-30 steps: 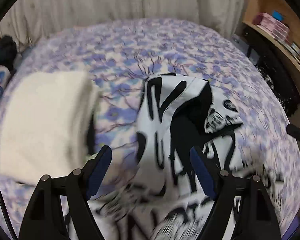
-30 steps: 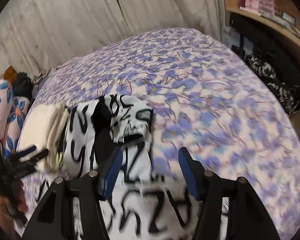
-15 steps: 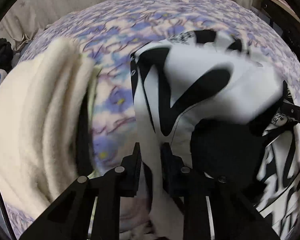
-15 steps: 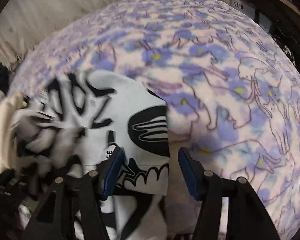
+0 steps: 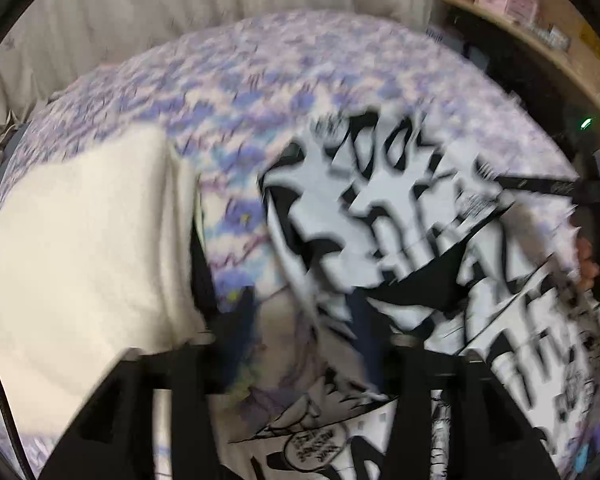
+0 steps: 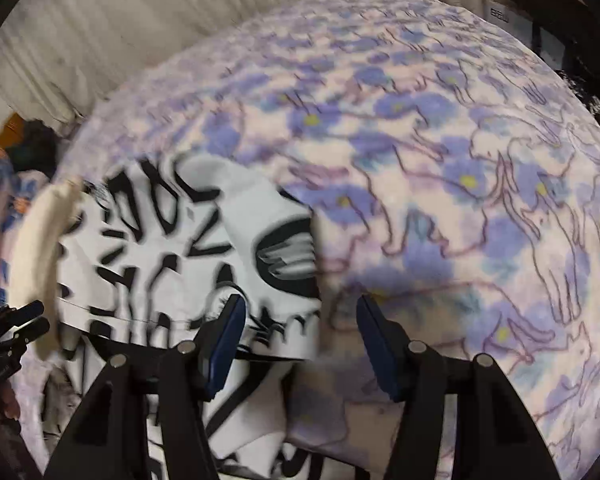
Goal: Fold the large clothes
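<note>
A white garment with bold black print [image 5: 400, 224] lies partly folded on the flowered bedspread [image 5: 260, 92]; it also shows in the right wrist view [image 6: 172, 248]. My left gripper [image 5: 304, 320] is blurred by motion; its blue pads stand apart, open, just over the garment's near left edge. My right gripper [image 6: 298, 332] is open and empty, its left pad over the garment's right edge, its right pad over bare bedspread [image 6: 440, 160]. The right gripper appears at the right edge of the left wrist view [image 5: 592, 200].
A folded cream garment [image 5: 84, 256] lies to the left of the printed one, and shows as a cream edge in the right wrist view [image 6: 40, 232]. A curtain [image 5: 180, 12] hangs behind the bed. A wooden shelf with boxes [image 5: 516, 0] stands at the right. Flowered fabric [image 6: 0, 184] lies far left.
The left gripper was shut on the garment's fold half a second ago; now its pads are apart and it has pulled back. The right gripper stayed open and moved slightly back.
</note>
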Motion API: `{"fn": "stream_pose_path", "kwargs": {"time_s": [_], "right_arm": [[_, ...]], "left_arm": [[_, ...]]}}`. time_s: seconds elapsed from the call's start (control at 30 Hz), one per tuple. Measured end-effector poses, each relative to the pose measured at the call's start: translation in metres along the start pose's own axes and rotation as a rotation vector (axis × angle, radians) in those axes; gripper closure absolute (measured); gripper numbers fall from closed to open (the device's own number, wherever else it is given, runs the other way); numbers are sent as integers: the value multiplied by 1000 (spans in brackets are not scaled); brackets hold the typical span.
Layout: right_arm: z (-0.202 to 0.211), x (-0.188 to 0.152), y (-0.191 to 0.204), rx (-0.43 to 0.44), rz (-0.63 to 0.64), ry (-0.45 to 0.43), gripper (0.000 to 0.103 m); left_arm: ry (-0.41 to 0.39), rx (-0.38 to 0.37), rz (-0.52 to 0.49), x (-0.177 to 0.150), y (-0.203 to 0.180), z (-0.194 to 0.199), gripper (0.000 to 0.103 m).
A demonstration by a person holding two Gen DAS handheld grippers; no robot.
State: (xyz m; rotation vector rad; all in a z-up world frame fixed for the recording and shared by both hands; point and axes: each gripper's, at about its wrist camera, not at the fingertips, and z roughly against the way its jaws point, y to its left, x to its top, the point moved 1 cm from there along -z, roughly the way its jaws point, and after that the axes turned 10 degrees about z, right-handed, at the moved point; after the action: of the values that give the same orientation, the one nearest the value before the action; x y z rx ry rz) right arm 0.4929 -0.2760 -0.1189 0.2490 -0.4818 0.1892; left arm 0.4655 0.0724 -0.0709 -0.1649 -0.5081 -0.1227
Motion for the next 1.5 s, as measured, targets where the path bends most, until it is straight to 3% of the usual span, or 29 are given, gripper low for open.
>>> {"fn": "stream_pose_path", "kwargs": {"time_s": [0.03, 0.07, 0.13, 0.37, 0.4, 0.47, 0.5, 0.53, 0.57, 0.73, 0.9, 1.03, 1.13, 1.2, 1.3, 1.4, 1.5], "right_arm": [[-1, 4, 1, -7, 2, -6, 41], [-3, 8, 4, -10, 5, -6, 40], [-13, 16, 5, -14, 1, 2, 40], [-55, 34, -4, 35, -67, 66, 40], [-60, 35, -5, 47, -75, 74, 40], [-68, 34, -4, 57, -77, 87, 40], [-68, 33, -2, 59, -64, 82, 43], [-68, 32, 3, 70, -38, 86, 64], [-67, 30, 6, 68, -25, 91, 95], [-25, 23, 32, 34, 74, 30, 100], [65, -5, 56, 41, 149, -136, 100], [143, -52, 80, 21, 243, -299, 100], [170, -102, 95, -35, 322, -337, 99], [173, -146, 105, -96, 388, -310, 96], [159, -219, 113, -156, 451, -189, 90], [150, -273, 110, -183, 433, -93, 90], [157, -310, 104, -154, 360, -61, 90]], "left_arm": [[-30, -14, 18, 6, -1, 6, 28], [-50, -14, 32, 11, -3, 8, 26], [-53, -14, 54, 25, -7, -5, 26], [54, 58, 130, 46, -4, -90, 28], [70, 63, 140, 46, -1, -99, 32], [102, 13, 171, 43, 5, -111, 79], [115, -12, 192, 40, 9, -113, 88], [109, -25, 214, 38, 11, -112, 95], [84, -18, 211, 37, 10, -106, 98], [9, 10, 123, 29, -8, -60, 101], [-88, -11, 80, 7, -20, 18, 101], [-171, -33, 35, -37, -29, 80, 101], [-226, -34, -20, -87, -35, 113, 99], [-239, -18, -57, -128, -38, 121, 98], [-157, -5, -48, -194, -36, 115, 97], [-60, -13, 16, -248, -26, 105, 97], [-13, -20, 66, -289, -20, 107, 97]]}}
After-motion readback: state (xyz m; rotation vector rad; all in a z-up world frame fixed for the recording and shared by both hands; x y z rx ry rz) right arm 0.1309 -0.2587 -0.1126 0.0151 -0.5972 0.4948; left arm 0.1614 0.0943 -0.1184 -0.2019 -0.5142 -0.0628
